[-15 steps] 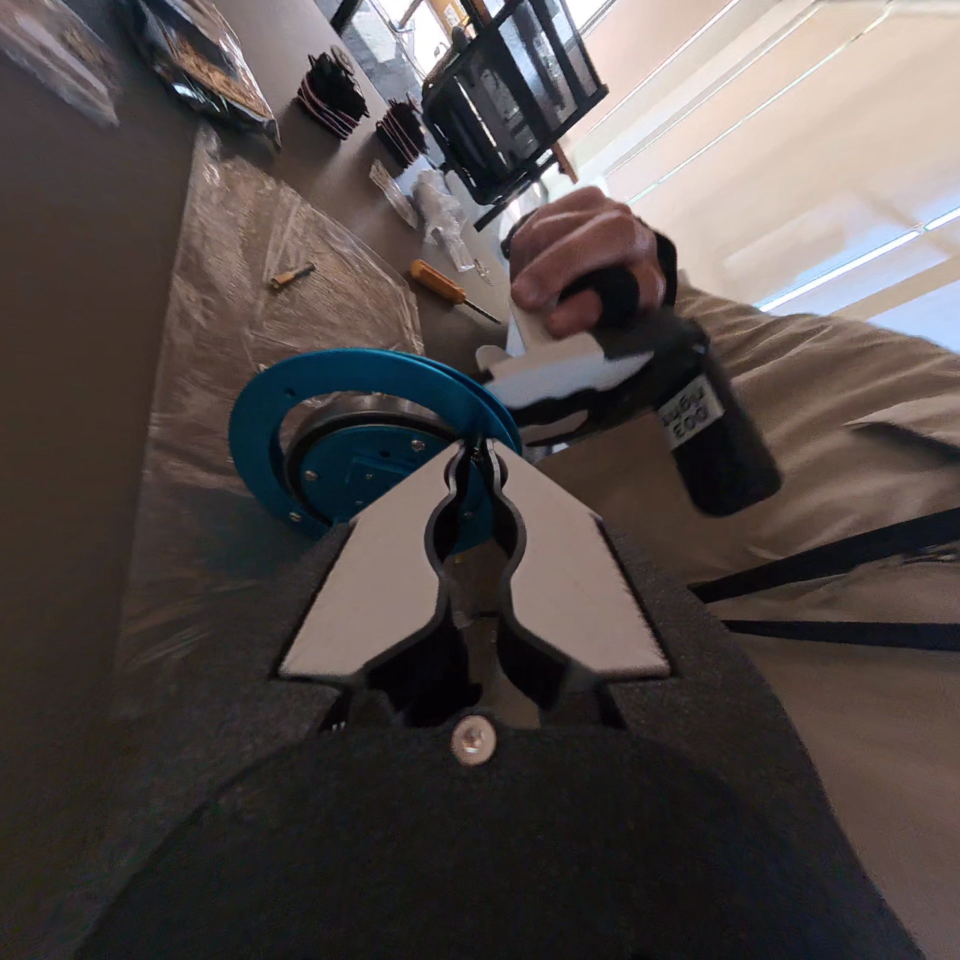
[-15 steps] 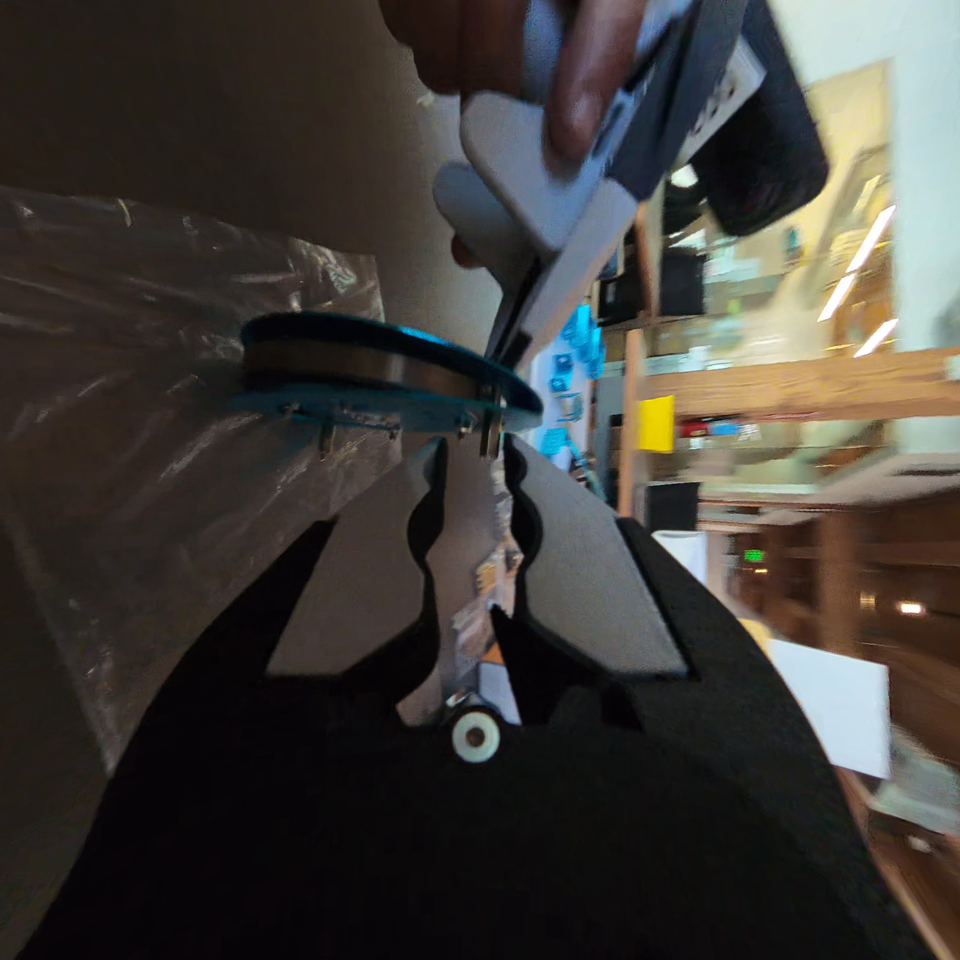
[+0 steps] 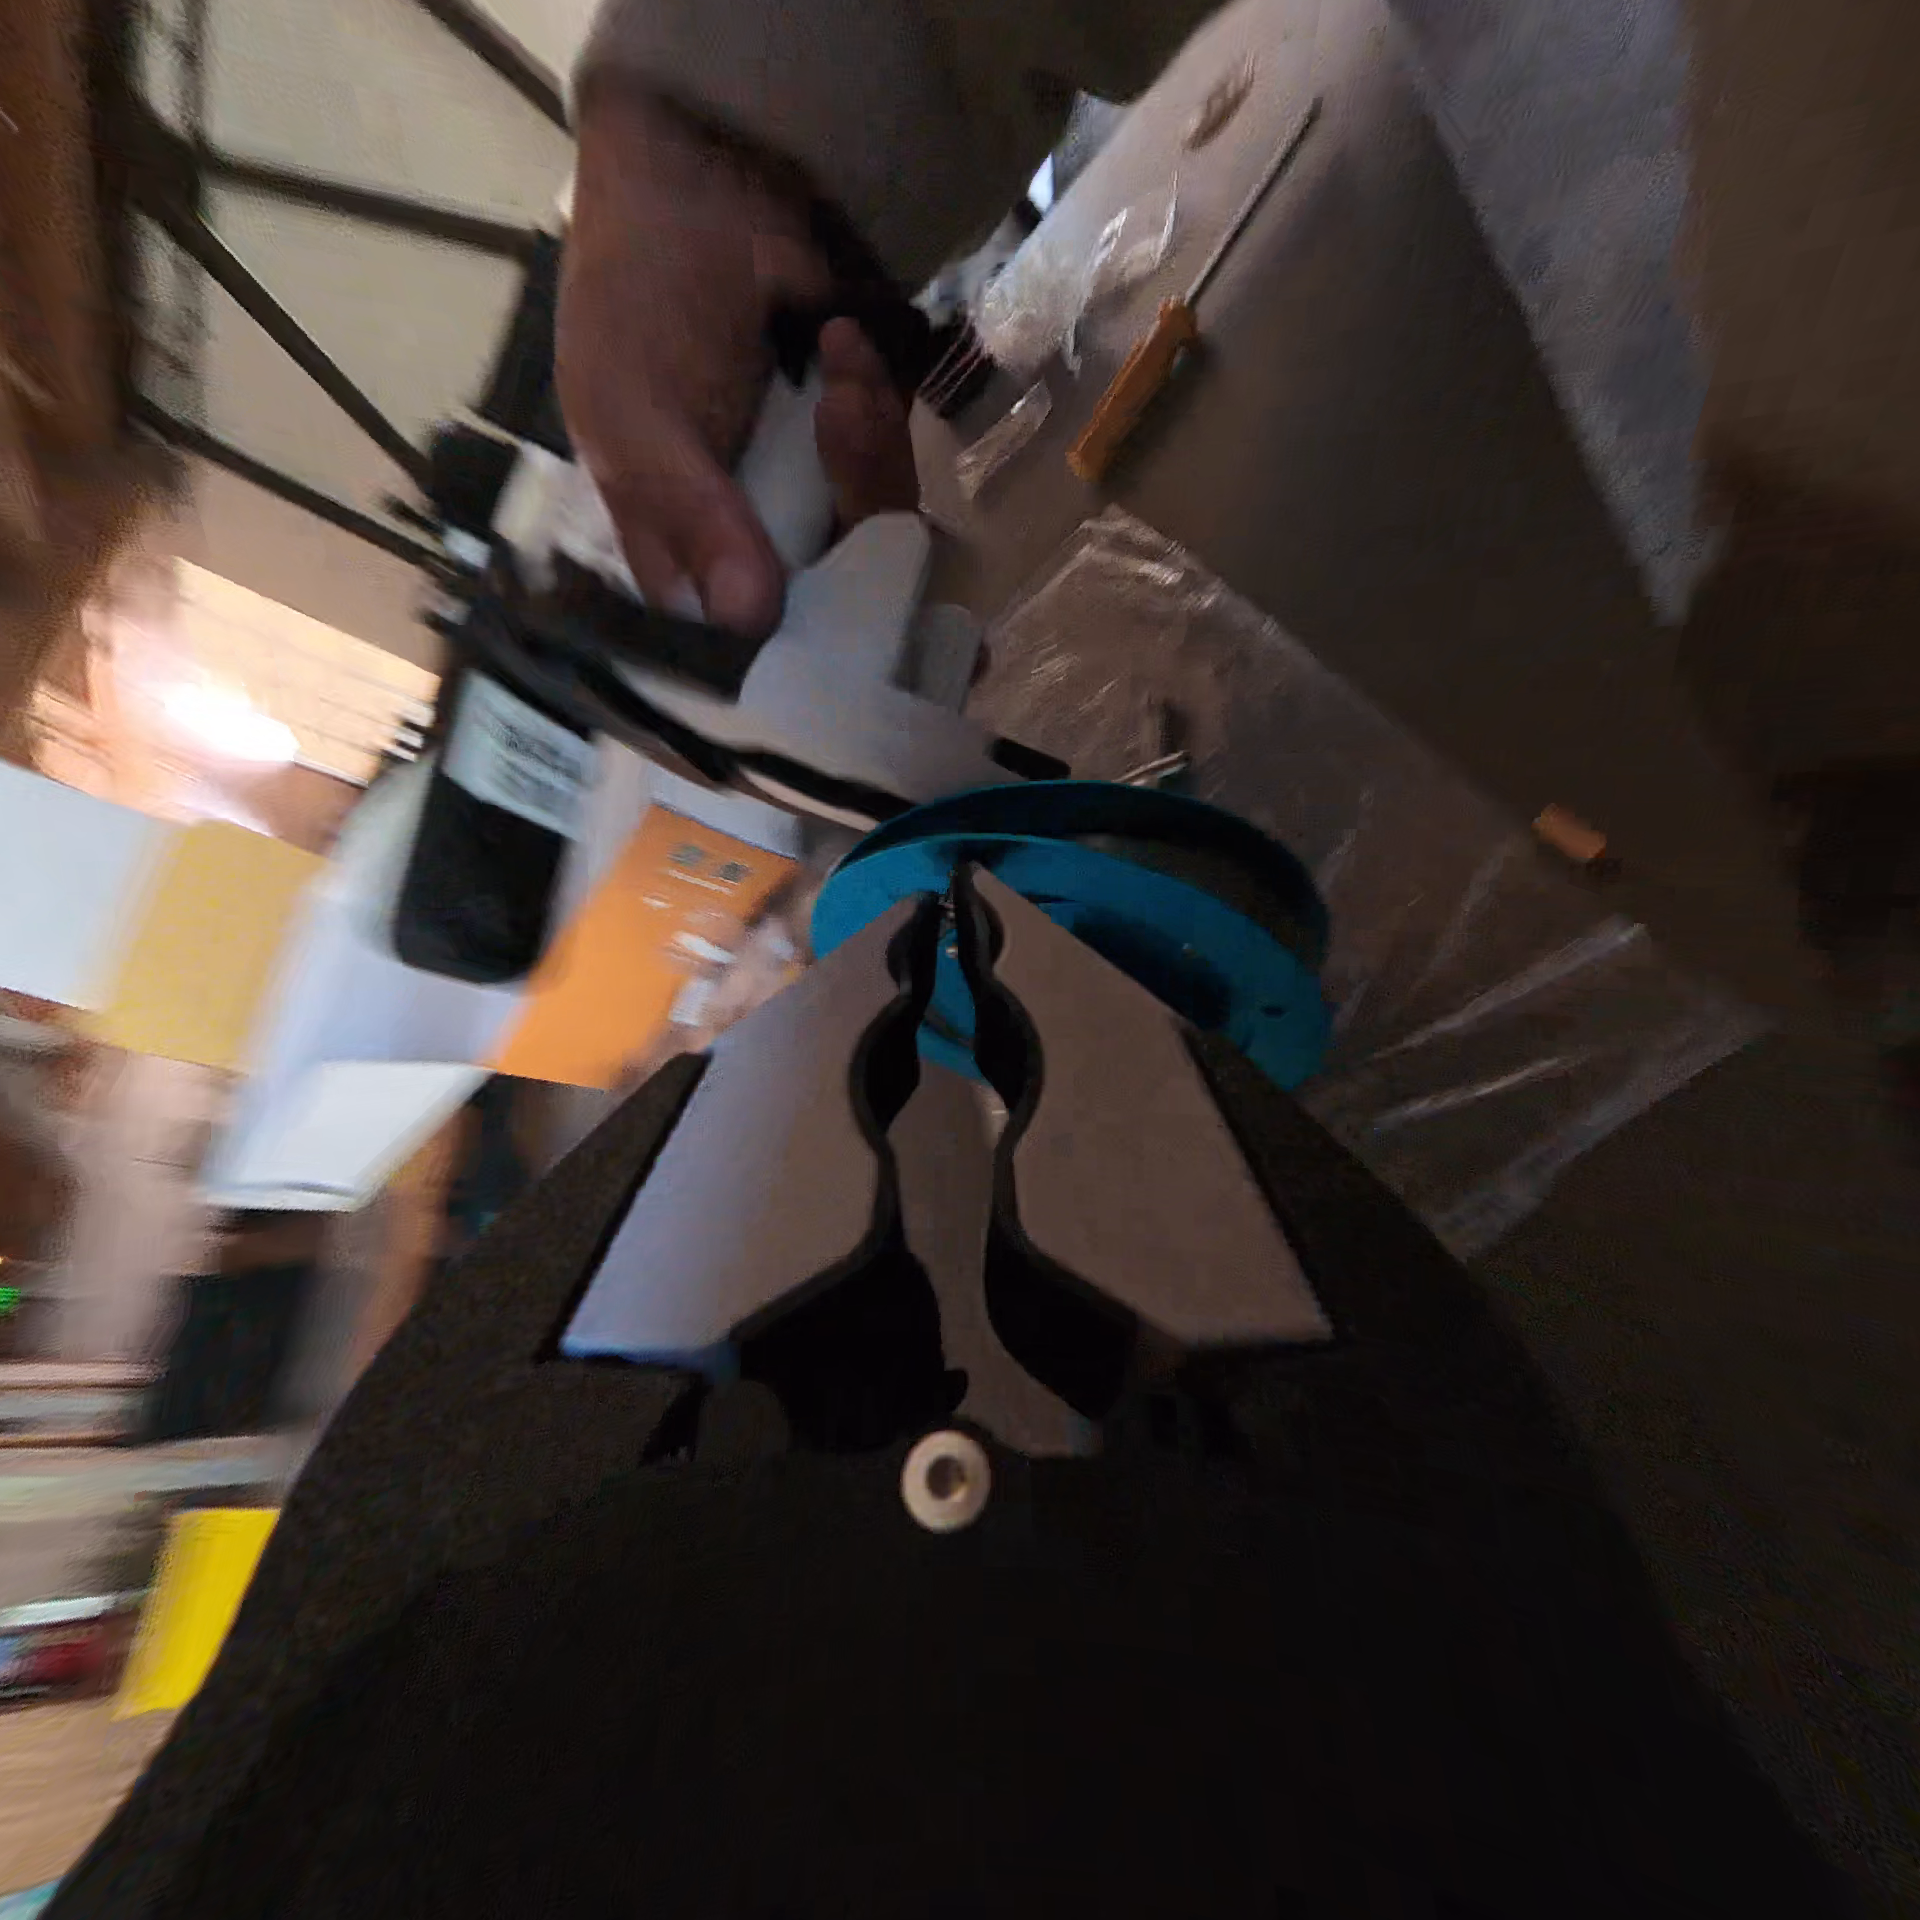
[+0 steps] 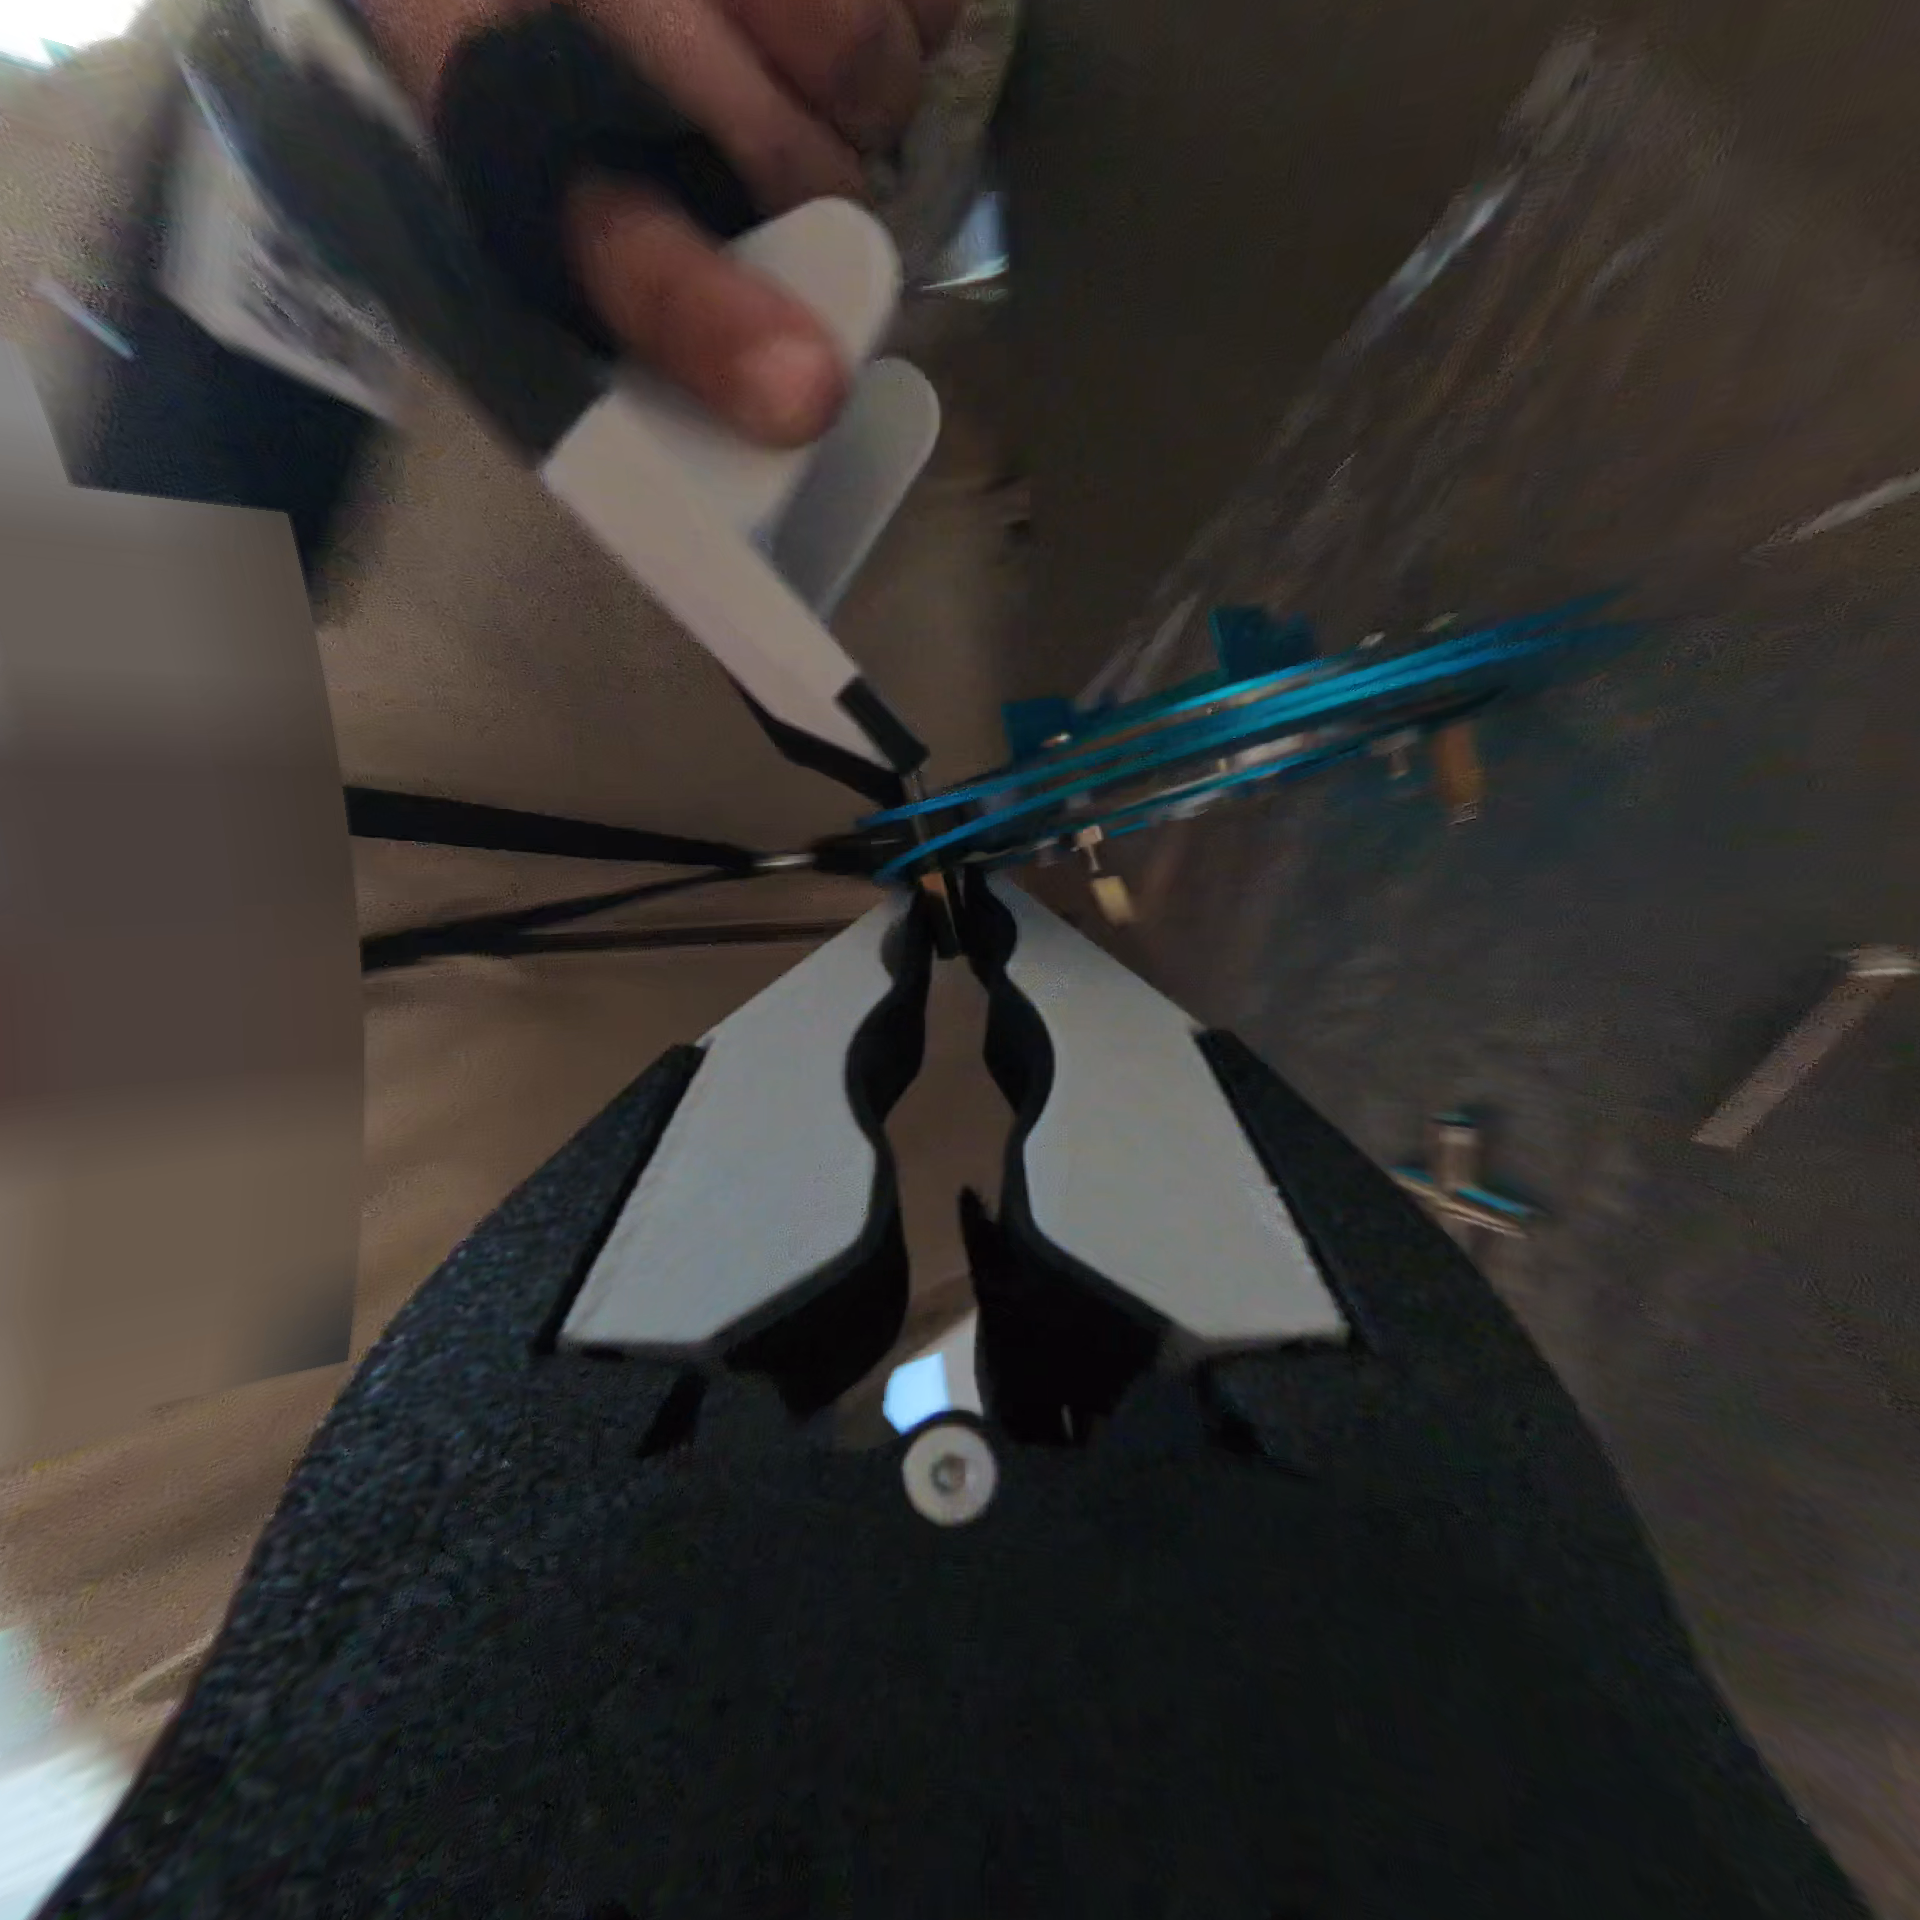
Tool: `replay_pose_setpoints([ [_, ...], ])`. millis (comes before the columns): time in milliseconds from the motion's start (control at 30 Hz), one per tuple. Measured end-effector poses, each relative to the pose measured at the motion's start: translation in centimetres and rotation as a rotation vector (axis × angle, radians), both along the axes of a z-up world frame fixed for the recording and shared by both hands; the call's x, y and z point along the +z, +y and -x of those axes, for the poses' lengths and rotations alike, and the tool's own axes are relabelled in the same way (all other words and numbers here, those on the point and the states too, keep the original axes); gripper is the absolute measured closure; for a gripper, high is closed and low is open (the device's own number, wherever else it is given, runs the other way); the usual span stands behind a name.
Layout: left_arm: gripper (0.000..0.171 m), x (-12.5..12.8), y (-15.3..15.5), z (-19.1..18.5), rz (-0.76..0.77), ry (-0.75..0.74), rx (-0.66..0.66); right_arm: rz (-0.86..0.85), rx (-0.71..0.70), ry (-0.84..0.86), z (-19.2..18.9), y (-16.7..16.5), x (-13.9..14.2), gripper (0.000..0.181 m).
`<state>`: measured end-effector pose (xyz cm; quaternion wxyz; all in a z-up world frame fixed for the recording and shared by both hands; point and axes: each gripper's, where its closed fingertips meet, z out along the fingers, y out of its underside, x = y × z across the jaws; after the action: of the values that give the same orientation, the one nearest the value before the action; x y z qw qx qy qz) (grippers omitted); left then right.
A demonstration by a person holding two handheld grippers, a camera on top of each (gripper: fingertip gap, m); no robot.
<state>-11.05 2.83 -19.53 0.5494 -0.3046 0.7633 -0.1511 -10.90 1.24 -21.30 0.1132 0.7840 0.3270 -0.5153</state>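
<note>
A blue ring-and-disc assembly (image 3: 1143, 914) with a metal band between its plates lies over clear plastic sheeting (image 3: 1195, 665). My left gripper (image 3: 951, 904) is shut on the near rim of the blue assembly. My right gripper (image 4: 940, 920) is shut on a small metal post under the rim of the assembly (image 4: 1299, 707). Each gripper also shows in the other's view, held by a hand: the right gripper (image 3: 935, 800) reaches the rim from the upper left, and the left gripper (image 4: 899, 764) pinches the same edge. Both views are motion-blurred.
An orange-handled screwdriver (image 3: 1132, 390), small clear bags (image 3: 1081, 270) and a short orange-tipped piece (image 3: 1569, 831) lie on the grey table. Loose metal posts (image 4: 1460, 1174) and a metal strip (image 4: 1808, 1039) lie near the assembly. A person's beige sleeve is close behind. Both grippers' tips are close together, under 4 cm apart.
Both views have swung and blurred. The right gripper's jaws, slightly apart before, have closed on the post under the rim. The left gripper still holds the rim.
</note>
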Motion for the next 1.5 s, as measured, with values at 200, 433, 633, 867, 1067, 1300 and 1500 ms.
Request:
replay_pose_setpoints([
  [200, 0.171, 0.2, 0.9, 0.7, 0.031, -0.003, 0.030, 0.095, -0.002, 0.125, 0.7, 0.6, 0.8, 0.177],
  [433, 0.171, 0.0, 1.4, 1.1, 0.924, 0.122, 0.069, -1.016, 0.095, -0.135, 0.3, 3.0, 0.1, 0.173],
  [633, 0.171, -1.4, 1.1, 0.9, 1.103, 0.227, 0.066, -1.487, 0.166, -0.298, 0.4, 2.9, -0.3, 0.177],
  [867, 0.166, 1.1, 1.9, 1.9, 0.974, 0.155, 0.034, -1.597, 0.168, -0.331, 0.0, 3.3, -0.2, 0.177],
  [1067, 0.154, -0.2, 1.0, 1.9, 1.152, 0.140, 0.023, -1.702, 0.145, -0.327, 0.1, 3.8, 0.0, 0.177],
  [1300, 0.161, -0.2, 0.6, 1.6, 1.146, 0.079, 0.009, -1.699, 0.096, -0.303, 1.1, 3.4, 0.0, 0.177],
  [1500, 0.165, -0.4, 0.4, 1.6, 1.263, 0.073, 0.033, -1.710, 0.028, -0.295, 0.9, 3.4, 0.1, 0.177],
])
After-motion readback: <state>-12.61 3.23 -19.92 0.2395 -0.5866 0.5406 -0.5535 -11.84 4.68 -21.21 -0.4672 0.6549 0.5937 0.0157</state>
